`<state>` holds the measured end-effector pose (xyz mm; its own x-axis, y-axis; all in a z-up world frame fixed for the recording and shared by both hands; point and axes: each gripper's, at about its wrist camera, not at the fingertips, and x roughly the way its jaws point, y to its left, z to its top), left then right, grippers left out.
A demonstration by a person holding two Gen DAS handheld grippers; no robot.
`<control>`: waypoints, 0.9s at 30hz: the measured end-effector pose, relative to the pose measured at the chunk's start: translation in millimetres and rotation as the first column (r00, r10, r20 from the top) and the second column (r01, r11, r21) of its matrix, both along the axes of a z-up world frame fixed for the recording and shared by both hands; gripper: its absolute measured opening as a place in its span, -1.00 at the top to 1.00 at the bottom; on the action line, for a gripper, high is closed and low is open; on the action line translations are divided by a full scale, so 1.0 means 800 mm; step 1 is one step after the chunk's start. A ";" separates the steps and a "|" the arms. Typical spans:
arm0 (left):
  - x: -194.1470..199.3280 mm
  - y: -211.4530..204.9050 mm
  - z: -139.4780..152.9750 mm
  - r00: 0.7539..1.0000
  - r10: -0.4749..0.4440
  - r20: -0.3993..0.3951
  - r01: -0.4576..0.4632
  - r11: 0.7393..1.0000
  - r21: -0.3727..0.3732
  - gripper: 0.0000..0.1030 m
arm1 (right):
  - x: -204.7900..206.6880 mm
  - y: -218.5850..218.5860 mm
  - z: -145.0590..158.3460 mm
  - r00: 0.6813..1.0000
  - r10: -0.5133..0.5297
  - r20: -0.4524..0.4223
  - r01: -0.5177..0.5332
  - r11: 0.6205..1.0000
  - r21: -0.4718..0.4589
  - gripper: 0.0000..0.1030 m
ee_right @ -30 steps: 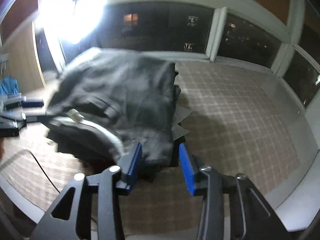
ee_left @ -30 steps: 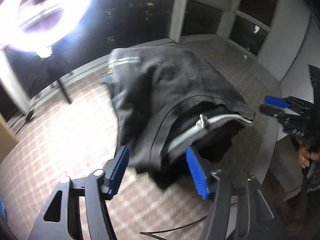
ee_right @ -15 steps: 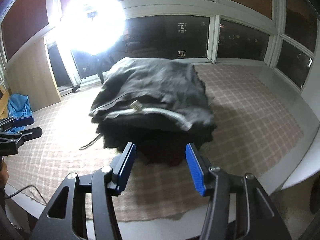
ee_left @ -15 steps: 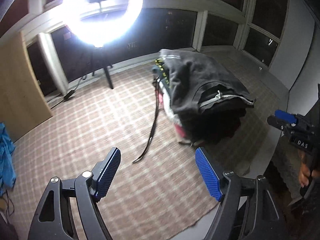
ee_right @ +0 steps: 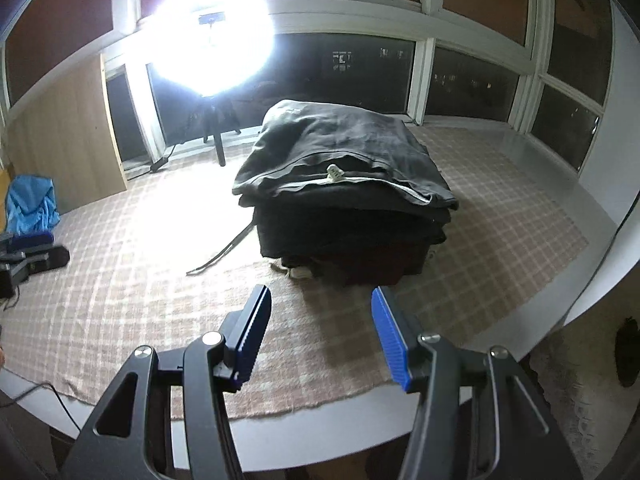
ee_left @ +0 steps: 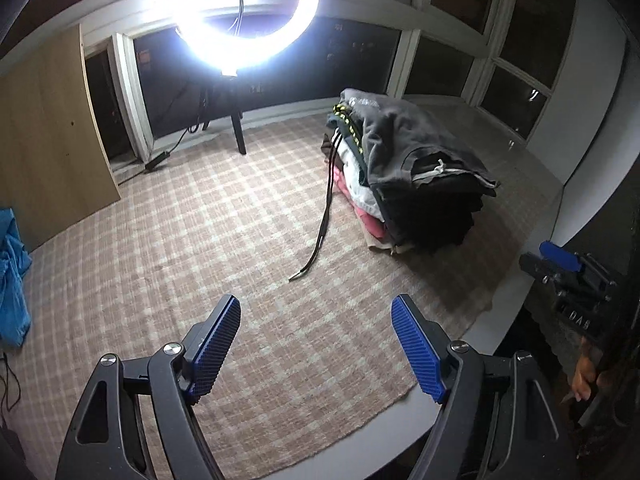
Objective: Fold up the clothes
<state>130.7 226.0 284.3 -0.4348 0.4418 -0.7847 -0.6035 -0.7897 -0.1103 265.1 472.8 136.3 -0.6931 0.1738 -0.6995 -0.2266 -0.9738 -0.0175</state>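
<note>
Stack of folded clothes (ee_right: 344, 192): sits ahead of my right gripper (ee_right: 320, 336), apart.
Right gripper: spread, empty.
Left gripper (ee_left: 316, 344): spread wider, empty, stack (ee_left: 408, 176) well ahead-right.

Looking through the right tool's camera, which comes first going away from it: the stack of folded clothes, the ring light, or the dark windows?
1. Stack of folded clothes: just ahead of the right tool, on the checked cloth.
2. Ring light: behind the stack, to the left, on its stand.
3. Dark windows: at the back; barely farther than the light.
</note>
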 end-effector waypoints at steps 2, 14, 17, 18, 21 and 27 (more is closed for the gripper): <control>0.002 -0.001 0.003 1.000 -0.015 -0.004 0.015 1.000 0.001 -0.48 | 0.006 -0.006 0.001 1.000 -0.010 0.000 0.010 1.000 0.011 -0.01; -0.008 -0.022 -0.036 0.999 -0.009 -0.050 0.004 0.996 -0.089 -0.53 | 0.011 -0.024 -0.014 0.999 -0.036 -0.038 0.034 0.998 -0.058 -0.20; -0.025 -0.042 -0.071 0.999 0.045 -0.017 -0.046 0.993 -0.105 -0.53 | -0.008 -0.044 -0.030 0.999 -0.016 -0.046 0.013 0.998 -0.063 -0.20; -0.031 -0.049 -0.082 0.998 0.057 0.008 -0.056 0.994 -0.097 -0.53 | -0.016 -0.051 -0.036 0.999 -0.016 -0.048 0.013 0.998 -0.065 -0.20; -0.044 -0.063 -0.109 0.995 0.086 0.048 -0.081 0.992 -0.100 -0.53 | -0.037 -0.069 -0.055 0.999 -0.008 -0.049 0.003 0.995 -0.099 -0.20; -0.045 -0.071 -0.128 0.996 0.068 0.060 -0.062 0.992 -0.106 -0.53 | -0.056 -0.093 -0.082 0.999 -0.016 -0.035 0.012 0.992 -0.129 -0.20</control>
